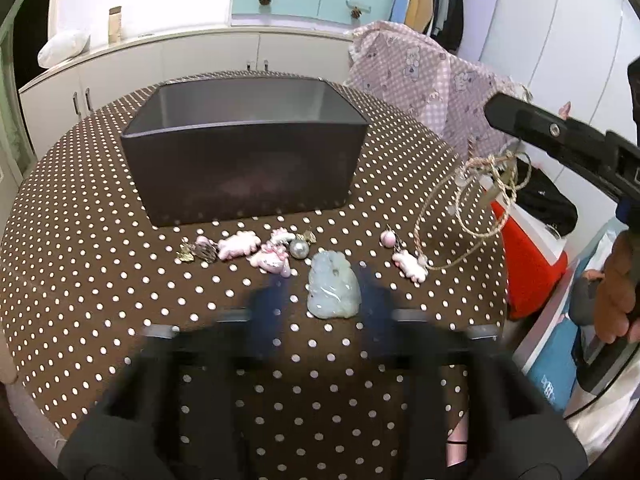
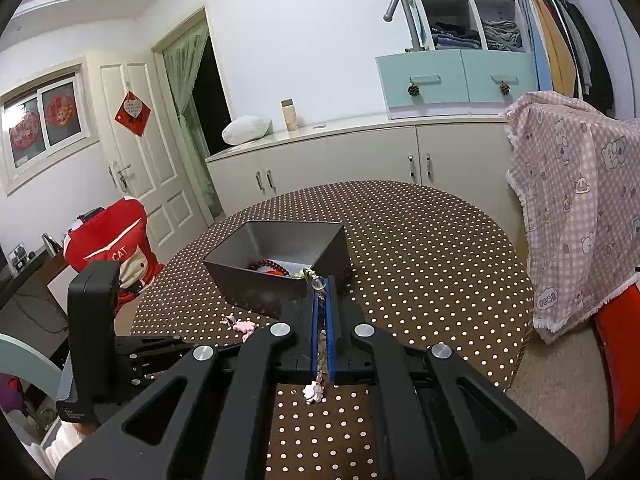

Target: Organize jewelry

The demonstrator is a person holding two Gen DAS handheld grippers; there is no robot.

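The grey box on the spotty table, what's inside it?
Inside the grey box, the right wrist view shows dark red beads lying at the bottom. The near wall and the right gripper cover the rest, so anything else there stays hidden.

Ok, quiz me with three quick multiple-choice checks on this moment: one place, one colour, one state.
1. Where is the jade pendant?
A. Inside the box
B. On the tablecloth, in front of the box
C. Hanging from a gripper

2. What colour is the bead bracelet in the box?
A. Dark red
B. Blue
C. White

3. What state is the right hand-held gripper in?
A. Open, empty
B. Shut on the braided cord
C. Shut on the pendant

Answers:
1. B: the left wrist view shows it lying on the dotted cloth, nearer than the box.
2. A: the right wrist view shows dark red beads on the box floor.
3. B: its blue pads meet with the cord pinched between them.
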